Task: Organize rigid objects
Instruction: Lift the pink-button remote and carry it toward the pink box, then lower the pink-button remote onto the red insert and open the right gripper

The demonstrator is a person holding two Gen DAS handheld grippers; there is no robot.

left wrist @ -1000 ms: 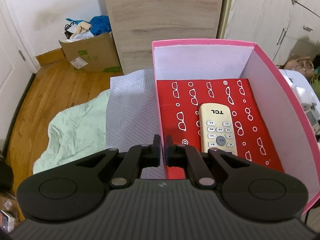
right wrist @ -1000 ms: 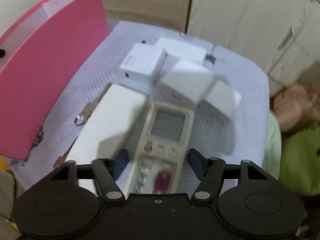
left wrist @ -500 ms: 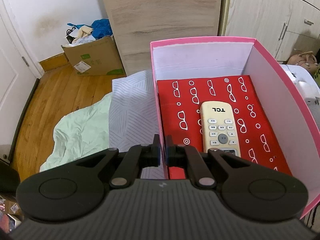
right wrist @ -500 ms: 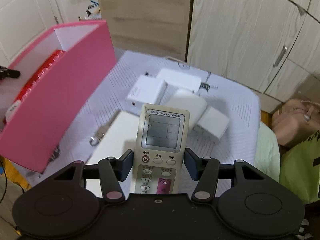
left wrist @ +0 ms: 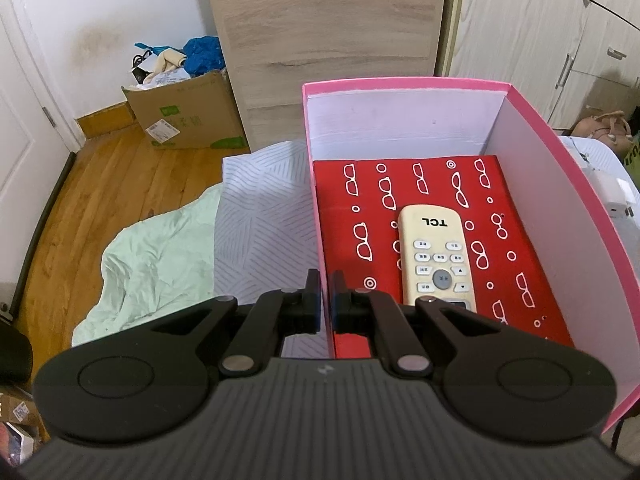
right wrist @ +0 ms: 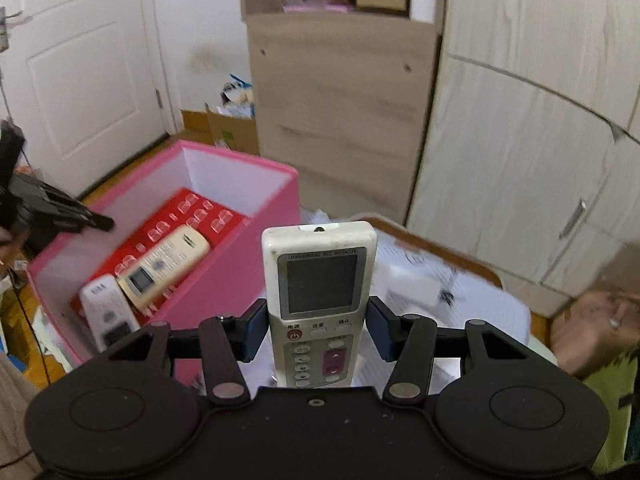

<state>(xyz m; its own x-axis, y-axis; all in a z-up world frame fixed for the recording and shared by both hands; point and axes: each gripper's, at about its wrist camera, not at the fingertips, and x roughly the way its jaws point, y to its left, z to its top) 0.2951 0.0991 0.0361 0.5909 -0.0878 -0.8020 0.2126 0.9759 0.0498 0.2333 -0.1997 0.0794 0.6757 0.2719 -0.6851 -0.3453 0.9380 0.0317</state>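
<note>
Wooden floor [left wrist: 100, 200], pale wardrobe [right wrist: 520, 160]

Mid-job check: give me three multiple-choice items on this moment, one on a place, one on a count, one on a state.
1. Where does the TCL remote lie?
A. in the pink box
B. on the wooden floor
C. on the green sheet

2. How many remotes lie in the box?
A. one
B. two
C. four

3. What is the right gripper doing?
A. standing empty
B. gripping the universal A/C remote
C. gripping a key ring

Key: 1 A, it rests on the red liner; 2 B, the right wrist view shows a white remote beside it; 3 B, pads press its sides.
</note>
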